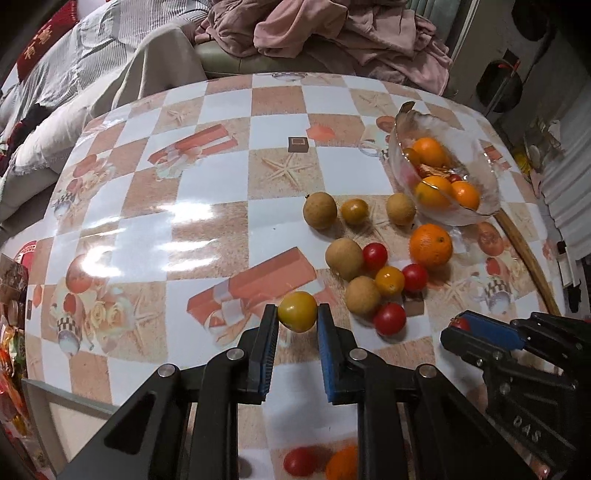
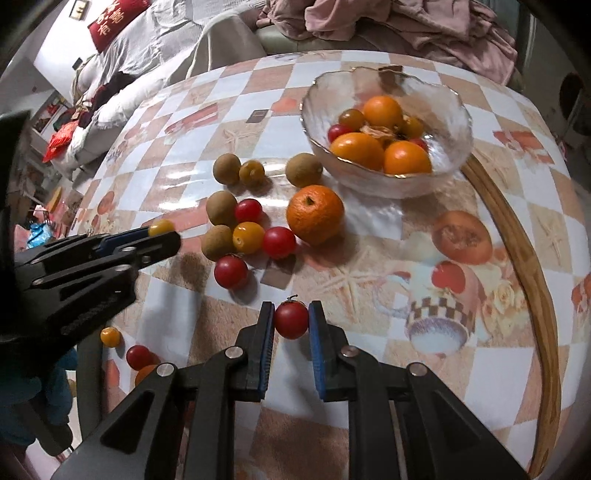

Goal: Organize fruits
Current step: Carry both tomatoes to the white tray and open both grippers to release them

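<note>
My left gripper (image 1: pixel 297 312) is shut on a yellow cherry tomato (image 1: pixel 297 311), held above the table; it also shows in the right wrist view (image 2: pixel 161 227). My right gripper (image 2: pixel 291 319) is shut on a red cherry tomato (image 2: pixel 291 319), seen in the left wrist view too (image 1: pixel 460 324). A glass bowl (image 2: pixel 450 110) at the far right holds oranges and small tomatoes. Between bowl and grippers lie a loose orange (image 2: pixel 315 215), brown longans (image 2: pixel 221 207) and red and yellow cherry tomatoes (image 2: pixel 279 242).
The round table has a checkered cloth (image 2: pixel 388 236) and a wooden rim (image 2: pixel 532 266). More small fruits (image 2: pixel 138 356) lie near the front edge below my left gripper. A sofa with pink clothes (image 1: pixel 332 33) stands behind the table.
</note>
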